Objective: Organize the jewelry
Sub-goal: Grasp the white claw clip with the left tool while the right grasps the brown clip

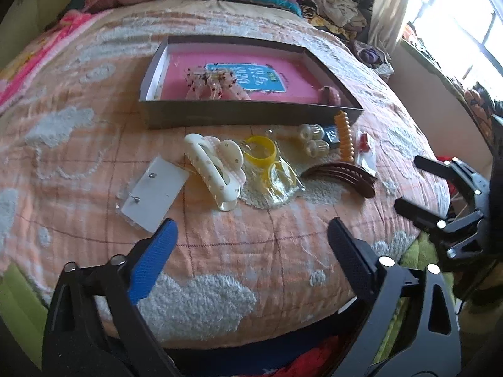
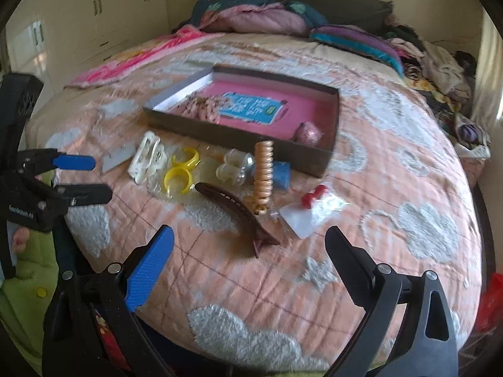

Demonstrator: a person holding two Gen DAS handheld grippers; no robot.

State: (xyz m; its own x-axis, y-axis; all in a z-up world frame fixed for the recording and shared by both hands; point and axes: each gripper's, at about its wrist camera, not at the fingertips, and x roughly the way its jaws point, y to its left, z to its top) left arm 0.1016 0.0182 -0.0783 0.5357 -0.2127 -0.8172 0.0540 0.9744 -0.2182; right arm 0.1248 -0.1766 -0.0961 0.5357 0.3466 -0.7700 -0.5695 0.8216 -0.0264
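Left gripper point(image 1: 251, 242) tilted down over the bed point(image 1: 94, 157), jaws wide, nothing between; white hair claw point(image 1: 215, 169) just ahead. Right gripper point(image 2: 248, 251) likewise angled down, wide and empty, brown clip point(image 2: 239, 216) right before it, box point(image 2: 327, 157) beyond.

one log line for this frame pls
left gripper: open, empty | right gripper: open, empty | box: holds two pieces | loose on bed: white clip, brown clip, coil tie

Left wrist view looked down over the bed point(image 1: 220, 251) from its near edge, box point(image 1: 251, 114) at twelve o'clock, right wrist view alike from further right, both sharing box, brown clip point(image 2: 239, 216), each other's gripper at the edge
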